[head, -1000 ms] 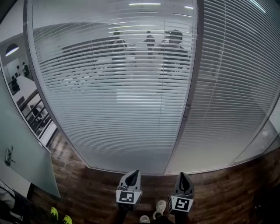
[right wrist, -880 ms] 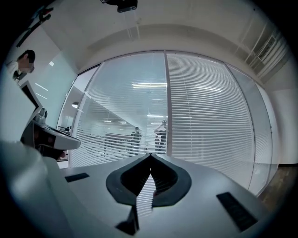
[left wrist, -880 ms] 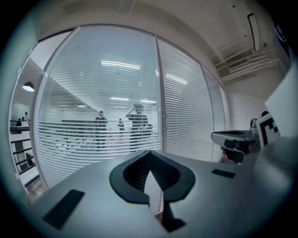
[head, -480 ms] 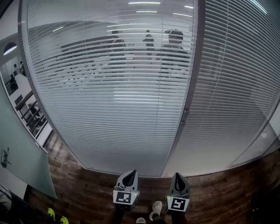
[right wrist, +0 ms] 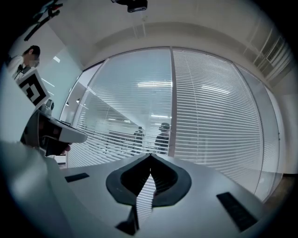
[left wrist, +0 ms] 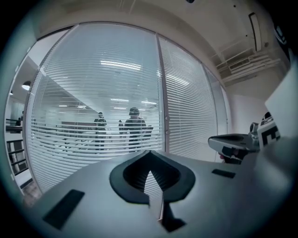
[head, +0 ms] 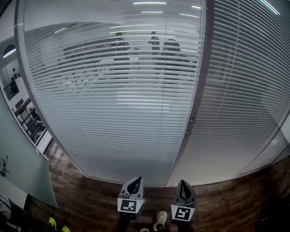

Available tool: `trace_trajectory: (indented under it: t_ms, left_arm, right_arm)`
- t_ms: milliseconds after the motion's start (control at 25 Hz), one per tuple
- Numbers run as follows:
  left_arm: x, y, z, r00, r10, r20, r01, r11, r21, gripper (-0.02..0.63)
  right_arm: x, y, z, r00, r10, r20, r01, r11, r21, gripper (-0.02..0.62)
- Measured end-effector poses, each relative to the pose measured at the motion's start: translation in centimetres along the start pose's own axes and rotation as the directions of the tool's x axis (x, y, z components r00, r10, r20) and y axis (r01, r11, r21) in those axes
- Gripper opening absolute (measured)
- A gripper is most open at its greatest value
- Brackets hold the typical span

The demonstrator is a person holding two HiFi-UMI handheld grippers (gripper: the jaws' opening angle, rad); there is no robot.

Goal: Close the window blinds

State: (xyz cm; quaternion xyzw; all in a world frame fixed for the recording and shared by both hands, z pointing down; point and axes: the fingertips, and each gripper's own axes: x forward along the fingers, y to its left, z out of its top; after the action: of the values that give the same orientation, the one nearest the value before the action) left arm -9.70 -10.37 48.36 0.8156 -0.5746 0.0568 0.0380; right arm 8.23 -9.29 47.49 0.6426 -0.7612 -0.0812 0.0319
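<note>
Though they hold nothing, the left gripper [head: 134,185] and right gripper [head: 185,189] have their jaws pressed together. The window blinds [head: 118,113] show thin, pale horizontal slats.

Looking like an office: glass partition walls [head: 113,149] standing floor to ceiling behind slatted blinds [head: 244,90], people [head: 171,50] standing in the room beyond, strip ceiling lights [head: 149,3] glowing, desks and chairs [head: 29,120] showing at left, wood plank floor [head: 90,199] running underneath.

- My left grey plastic claw [head: 136,180] and right grey plastic claw [head: 183,183] have black-rimmed, spade-shaped hollows.
- Each bears a white cube with black square markers [head: 130,205].
- I wear a white sneaker [head: 161,219].
</note>
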Motion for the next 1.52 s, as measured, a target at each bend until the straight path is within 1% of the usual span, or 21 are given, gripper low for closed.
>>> trace_trajectory:
  t_ms: [160, 240, 440, 600, 720, 960, 1120, 1200, 1280, 1360, 1520]
  left_arm:
    - [1.2, -0.4, 0.2, 1.000, -0.019, 0.010, 0.019, 1.000, -0.004, 0.000]
    - [1.8, -0.4, 0.1, 1.000, -0.025, 0.004, 0.025, 1.000, -0.007, 0.000]
    - [3.7, 0.0, 1.0, 1.000, -0.015, 0.010, 0.015, 1.000, -0.009, 0.000]
    - [4.3, 0.7, 1.5, 1.000, 0.003, 0.023, -0.003, 1.000, -0.017, 0.000]
    - [6.3, 1.3, 2.5, 0.999, 0.032, 0.026, -0.031, 0.999, -0.019, 0.000]
    - [8.7, 2.7, 3.5, 0.996, 0.079, 0.027, -0.078, 0.997, -0.021, 0.000]
    - [10.2, 3.5, 3.2, 0.994, 0.103, 0.035, -0.103, 0.995, 0.006, 0.000]
    - [10.3, 3.7, 3.8, 0.993, 0.117, 0.026, -0.117, 0.993, 0.006, 0.000]
    - [10.4, 3.8, 4.2, 0.993, 0.119, 0.025, -0.119, 0.993, -0.007, 0.000]
    - [10.6, 3.8, 4.2, 0.993, 0.115, 0.033, -0.115, 0.993, -0.019, 0.000]
    - [12.1, 3.1, 4.9, 0.992, 0.121, 0.034, -0.121, 0.993, -0.005, 0.000]
  right_arm:
    - [1.3, -0.2, 0.0, 1.000, 0.009, 0.003, -0.009, 1.000, 0.009, 0.000]
    - [2.0, -0.4, 0.2, 1.000, 0.012, -0.012, -0.012, 0.999, 0.032, 0.000]
    - [4.0, -1.2, 1.3, 0.999, 0.033, -0.016, -0.032, 0.995, 0.090, 0.000]
    - [4.7, -1.2, 3.3, 0.999, 0.050, 0.014, -0.051, 0.995, 0.088, 0.000]
    - [6.8, -2.5, 3.7, 0.998, 0.060, 0.020, -0.062, 0.996, 0.069, 0.000]
    - [9.3, -3.8, 2.7, 0.999, 0.050, -0.009, -0.049, 0.997, 0.053, 0.000]
    - [10.8, -4.1, 1.2, 0.998, 0.061, -0.016, -0.060, 0.996, 0.059, 0.000]
    - [11.2, -4.2, 0.7, 0.997, 0.075, -0.019, -0.073, 0.994, 0.077, 0.000]
    - [11.4, -4.1, 0.7, 0.996, 0.092, -0.020, -0.090, 0.991, 0.100, 0.000]
    - [11.6, -4.0, 0.6, 0.995, 0.104, -0.013, -0.102, 0.989, 0.103, 0.000]
    - [13.7, -4.7, 0.6, 0.993, 0.116, -0.003, -0.115, 0.987, 0.110, 0.000]
